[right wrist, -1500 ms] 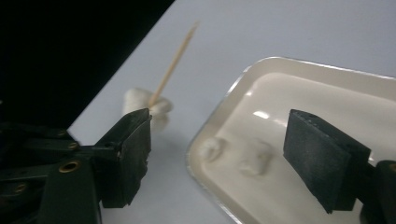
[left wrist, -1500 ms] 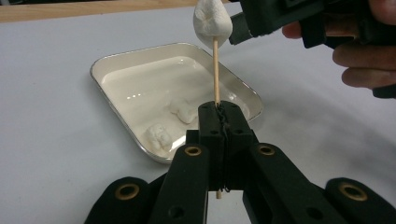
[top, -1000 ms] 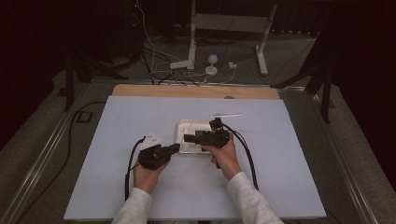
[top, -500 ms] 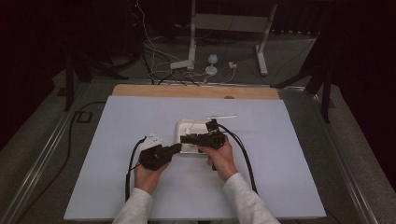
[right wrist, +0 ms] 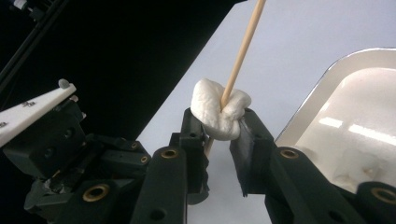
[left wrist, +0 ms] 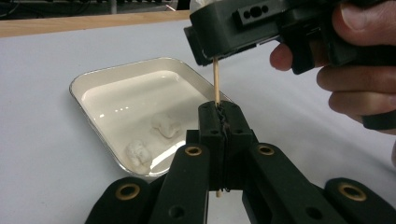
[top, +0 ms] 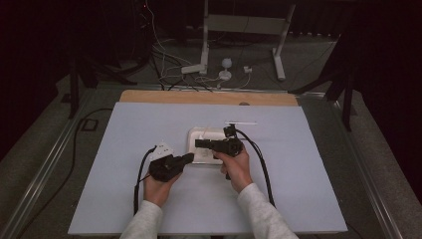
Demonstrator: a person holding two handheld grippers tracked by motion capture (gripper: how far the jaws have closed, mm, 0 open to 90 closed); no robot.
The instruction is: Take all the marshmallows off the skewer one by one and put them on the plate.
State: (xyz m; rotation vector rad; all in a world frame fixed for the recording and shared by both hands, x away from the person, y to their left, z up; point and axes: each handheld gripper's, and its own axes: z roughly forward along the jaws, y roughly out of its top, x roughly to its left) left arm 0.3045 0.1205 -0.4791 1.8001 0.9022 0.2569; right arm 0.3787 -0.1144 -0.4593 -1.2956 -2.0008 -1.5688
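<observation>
The left gripper (top: 188,158) is sitting at about 7 o'clock from the white tray (top: 195,153) in the high view, held in the person's left hand (top: 158,186), with a black cable (top: 137,181) trailing back toward the sleeve. In the left gripper view its 2 jaws are pressing together on a thin wooden skewer (left wrist: 216,84), which is standing upright between them, poking out below the jaws and rising at 12 o'clock toward the underside of the other gripper. Behind the jaws in that view, the tray is lying on the pale table (left wrist: 42,154) with 2 marshmallows (left wrist: 138,154) resting in its near half, 1 at about 7 o'clock from the other.

The right gripper (top: 199,143) is reaching in over the tray from 3 o'clock in the high view, gripped by the person's right hand (top: 235,167). In the right gripper view its 2 jaws are squeezing a soft white marshmallow (right wrist: 218,112), clamped on both sides and bulging above the pads. The skewer (right wrist: 240,56) is passing through that marshmallow, slanting up toward 1 o'clock, with a short length showing beneath it between the jaws. The tray's rim (right wrist: 322,84) is lying at 3 o'clock of the jaws, and the left gripper's body (right wrist: 51,140) is showing at 9 o'clock against the dark floor.
</observation>
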